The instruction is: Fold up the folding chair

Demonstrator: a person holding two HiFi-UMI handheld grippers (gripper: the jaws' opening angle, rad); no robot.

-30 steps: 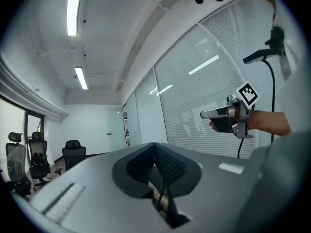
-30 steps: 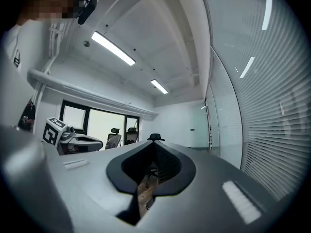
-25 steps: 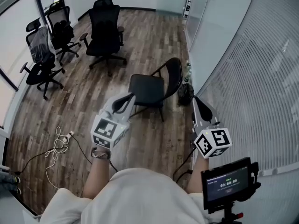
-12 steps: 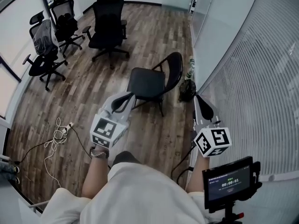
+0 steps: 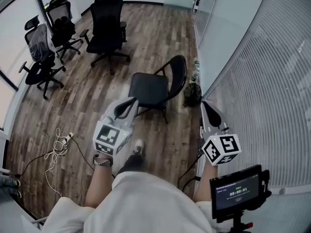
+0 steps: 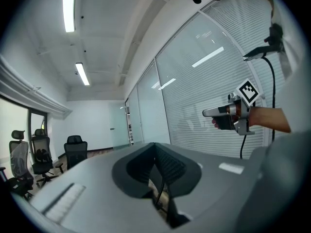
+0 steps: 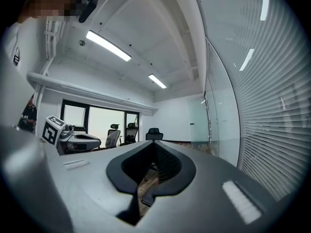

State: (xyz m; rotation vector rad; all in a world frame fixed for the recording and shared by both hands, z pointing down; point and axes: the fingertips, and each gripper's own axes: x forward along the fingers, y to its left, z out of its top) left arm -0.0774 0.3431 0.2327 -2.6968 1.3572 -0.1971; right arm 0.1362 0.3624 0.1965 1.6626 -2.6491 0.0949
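Note:
The black folding chair [image 5: 148,89] stands unfolded on the wood floor in the head view, its rounded backrest [image 5: 179,74] toward the glass wall. My left gripper [image 5: 129,103] is held level just short of the seat's near edge, jaws shut and empty. My right gripper [image 5: 207,107] hangs to the chair's right, near the wall, also shut with nothing in it. In the left gripper view the closed jaws [image 6: 155,164] fill the lower frame, and the right gripper [image 6: 228,113] shows beyond them. The right gripper view shows its own shut jaws [image 7: 154,161] and the left gripper [image 7: 73,140].
Several black office chairs [image 5: 109,25] stand at the far left. A dark bag [image 5: 193,95] lies beside the folding chair by the glass wall with blinds [image 5: 252,81]. A white cable and power strip [image 5: 58,147] lie on the floor at left. My foot [image 5: 138,147] is stepping forward.
The person has walked toward the folding chair and a foot has come into view. Both grippers have moved forward with the body and stayed shut.

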